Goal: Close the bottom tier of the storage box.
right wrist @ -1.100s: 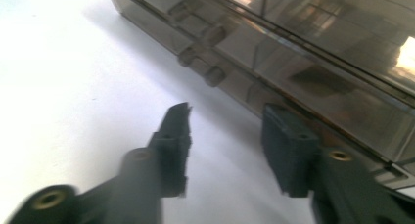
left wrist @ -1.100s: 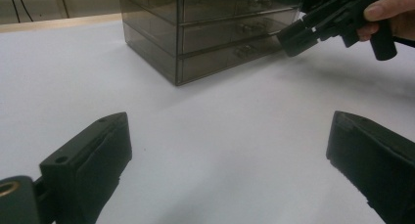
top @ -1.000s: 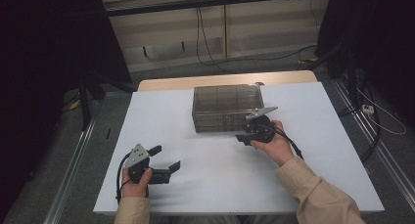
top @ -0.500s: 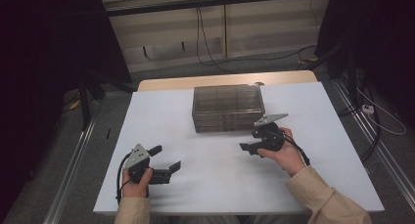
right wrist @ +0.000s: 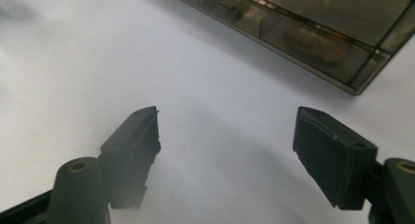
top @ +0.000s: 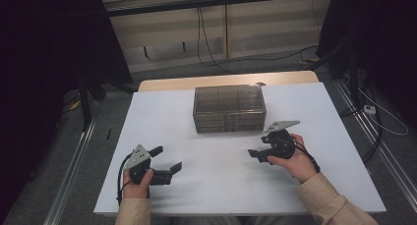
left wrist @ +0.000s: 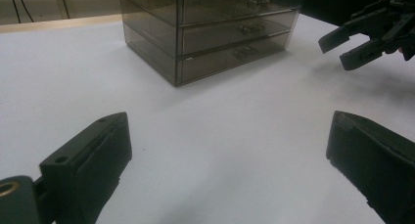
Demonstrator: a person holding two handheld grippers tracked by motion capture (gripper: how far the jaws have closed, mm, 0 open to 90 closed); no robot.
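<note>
**High view: both tools free, drawer box shut**

High view shows the smoked-plastic drawer box (top: 229, 108) standing at the far middle of the white surface (top: 196, 185), its three drawers facing the person and, as far as I can tell, pushed in. The right tool (top: 256, 155) hovers just in front of the box's right corner; its jaws have just been opening and hold nothing. This placement likely suits a release after a drawer push, though that is a judgement. The left tool (top: 172, 168) rests near the front edge, jaws wide apart and empty, well apart from the box, probably parked out of the way.
</note>
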